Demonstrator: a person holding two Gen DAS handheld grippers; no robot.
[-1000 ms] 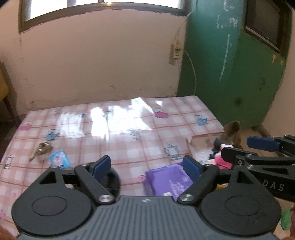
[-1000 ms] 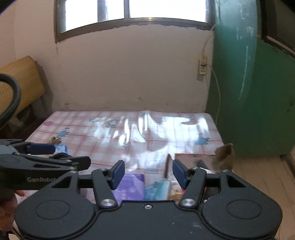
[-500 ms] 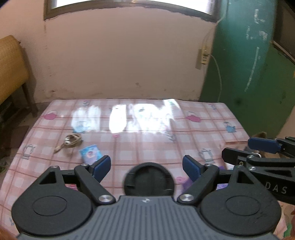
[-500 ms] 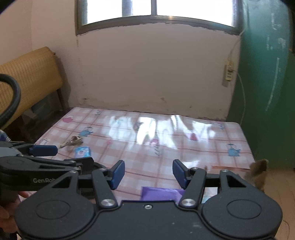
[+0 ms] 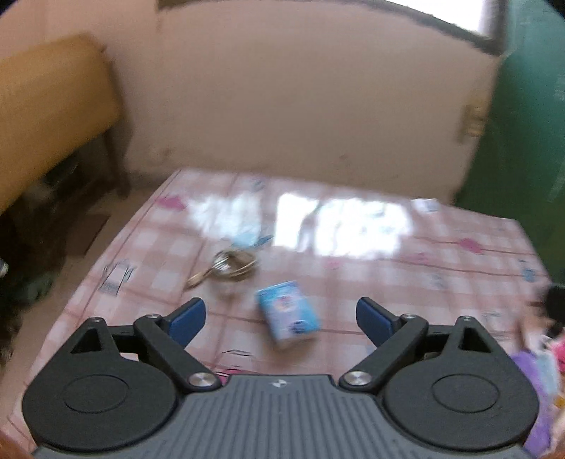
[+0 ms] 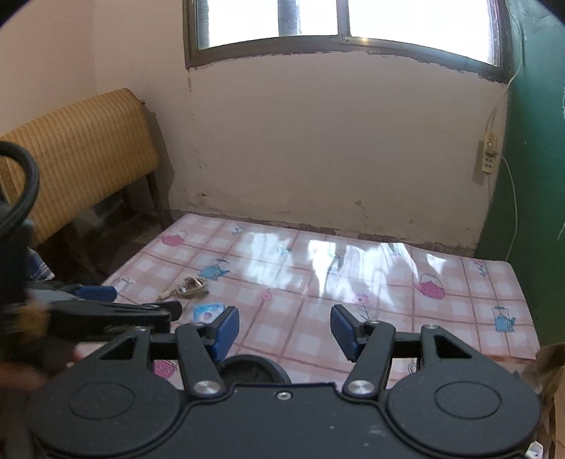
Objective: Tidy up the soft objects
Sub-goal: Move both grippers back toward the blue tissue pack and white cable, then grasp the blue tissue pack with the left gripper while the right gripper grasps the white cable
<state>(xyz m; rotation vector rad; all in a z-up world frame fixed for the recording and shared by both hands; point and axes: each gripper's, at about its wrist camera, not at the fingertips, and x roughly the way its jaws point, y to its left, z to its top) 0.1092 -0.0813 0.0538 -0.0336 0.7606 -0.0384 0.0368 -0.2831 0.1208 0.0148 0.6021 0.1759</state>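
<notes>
Checked tablecloth [image 6: 370, 279]: one blue packet [image 5: 287, 317], seemingly one keyring [image 5: 229, 266]; both grippers [image 5: 280, 316] [image 6: 284, 330] spread, empty.

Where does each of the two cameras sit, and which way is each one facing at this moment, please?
Left wrist: on the left tool, aimed forward and down at the checked tablecloth, the blue packet and the keys; only its own open blue fingers show.
Right wrist: on the right tool, facing the far wall and window; the left tool shows at left.
Shared: tablecloth, blue packet, keys, wall, yellow chair.
</notes>
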